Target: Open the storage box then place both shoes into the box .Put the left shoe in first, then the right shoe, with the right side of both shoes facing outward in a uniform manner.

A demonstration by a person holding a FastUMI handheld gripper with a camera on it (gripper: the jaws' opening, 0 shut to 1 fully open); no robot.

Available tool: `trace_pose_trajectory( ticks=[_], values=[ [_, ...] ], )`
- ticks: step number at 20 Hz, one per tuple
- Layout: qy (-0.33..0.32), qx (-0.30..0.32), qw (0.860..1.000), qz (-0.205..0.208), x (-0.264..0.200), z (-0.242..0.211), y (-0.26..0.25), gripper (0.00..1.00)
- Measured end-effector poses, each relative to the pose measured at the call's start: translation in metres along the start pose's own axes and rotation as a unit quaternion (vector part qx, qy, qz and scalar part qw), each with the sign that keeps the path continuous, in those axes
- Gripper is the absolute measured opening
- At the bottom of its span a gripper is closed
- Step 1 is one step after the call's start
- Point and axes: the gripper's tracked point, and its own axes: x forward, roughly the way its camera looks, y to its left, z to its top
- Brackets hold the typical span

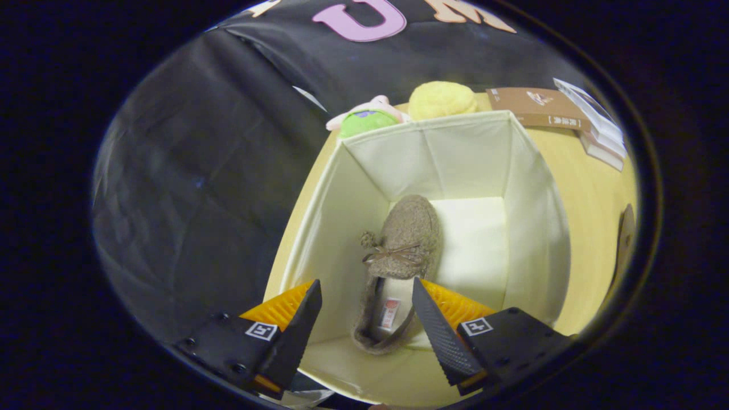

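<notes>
One shoe: a brown fuzzy slipper (398, 250) with a bow lies on the floor of the storage box (535, 188), along its left wall, toe pointing away from the fingers.
Gripper (364, 319): fingers spread wide, holding nothing, poised above the box's near rim with the slipper's heel between them.
Open room: bare box floor to the right of the slipper.
Box edges: top open, four cream walls upright.
Table (586, 205): yellow, box standing on it.
Beyond far rim: green plush toy (367, 121), yellow plush (443, 99), brown book (538, 107).
</notes>
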Motion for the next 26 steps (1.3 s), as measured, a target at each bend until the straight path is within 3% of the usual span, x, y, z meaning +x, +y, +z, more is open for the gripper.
trace_pose_trajectory(
  ticks=[5,10,17,26],
  values=[
    [-0.046,-0.017,0.998,0.048,-0.044,0.018,0.004,1.00],
    [-0.098,-0.049,0.993,0.052,-0.097,0.033,-0.030,1.00],
    [-0.146,-0.114,0.982,-0.024,-0.150,0.042,-0.127,1.00],
    [-0.175,-0.095,0.974,-0.103,-0.204,0.033,-0.252,1.00]
  ],
)
